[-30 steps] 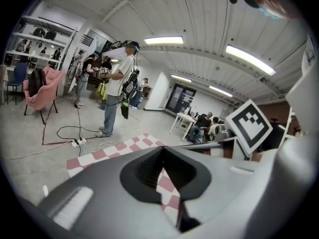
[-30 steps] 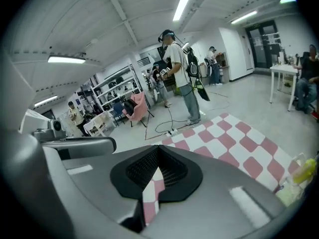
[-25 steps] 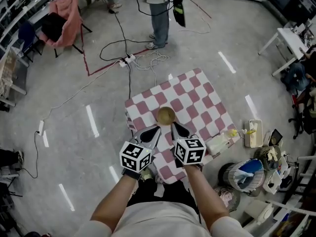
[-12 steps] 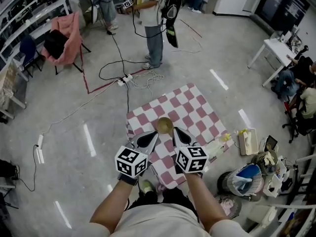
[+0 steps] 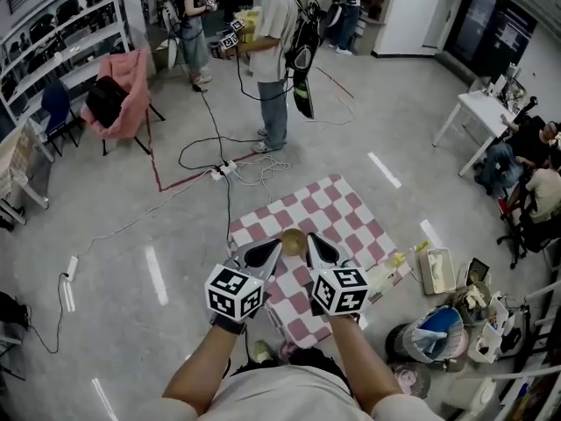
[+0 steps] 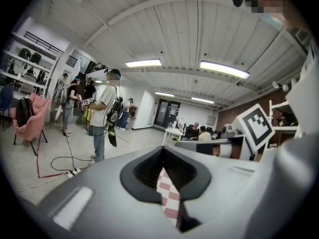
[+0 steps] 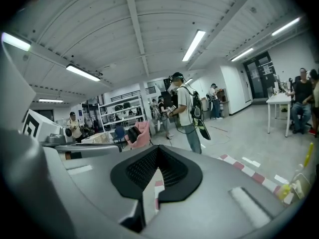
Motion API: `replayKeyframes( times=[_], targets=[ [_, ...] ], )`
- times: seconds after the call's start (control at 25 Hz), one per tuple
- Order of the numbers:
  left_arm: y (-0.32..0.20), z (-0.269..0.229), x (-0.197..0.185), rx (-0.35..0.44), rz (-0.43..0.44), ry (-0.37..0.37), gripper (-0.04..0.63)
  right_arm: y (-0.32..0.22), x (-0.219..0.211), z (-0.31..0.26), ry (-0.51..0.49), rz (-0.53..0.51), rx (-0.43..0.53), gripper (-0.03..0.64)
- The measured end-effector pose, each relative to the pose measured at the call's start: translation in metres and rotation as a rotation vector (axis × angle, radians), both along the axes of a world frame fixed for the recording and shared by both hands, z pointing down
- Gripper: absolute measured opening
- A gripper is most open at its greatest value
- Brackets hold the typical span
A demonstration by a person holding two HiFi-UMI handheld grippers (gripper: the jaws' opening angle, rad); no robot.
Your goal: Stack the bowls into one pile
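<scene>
Checked cloth, bowl partly behind right claw

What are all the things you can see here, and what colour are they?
bowl pile: one, brown, on the cloth just ahead of both grippers; number of bowls too small to tell
checked cloth: one, pink and white, over a low table
chair: one, pink cover, far left
cables: several, black and white, on the grey floor
bin: one, dark with blue inside, lower right
standing person: one, light top, beyond the cloth
left gripper: grey, shut, empty
right gripper: grey, shut, empty
</scene>
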State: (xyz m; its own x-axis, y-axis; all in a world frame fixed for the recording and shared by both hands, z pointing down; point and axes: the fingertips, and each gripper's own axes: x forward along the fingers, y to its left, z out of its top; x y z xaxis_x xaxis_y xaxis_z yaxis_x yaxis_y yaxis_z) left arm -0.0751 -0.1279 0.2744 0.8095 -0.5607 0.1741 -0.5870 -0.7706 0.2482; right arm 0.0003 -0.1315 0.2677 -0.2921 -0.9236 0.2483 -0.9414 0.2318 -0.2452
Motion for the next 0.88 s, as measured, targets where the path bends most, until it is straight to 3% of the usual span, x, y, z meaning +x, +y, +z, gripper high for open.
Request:
replayKeyframes(
  times=[0.4, 0.88],
  targets=[
    [0.005, -0.032, -0.012, 0.076, -0.013, 0.001, 0.006, 0.005, -0.014, -0.029, 0.011, -0.010, 0.059, 0.009],
    [0.010, -0.038, -0.014, 0.085, -0.026, 0.008, 0.006, 0.012, -0.016, -0.034, 0.018, -0.012, 0.065, 0.009]
  ],
)
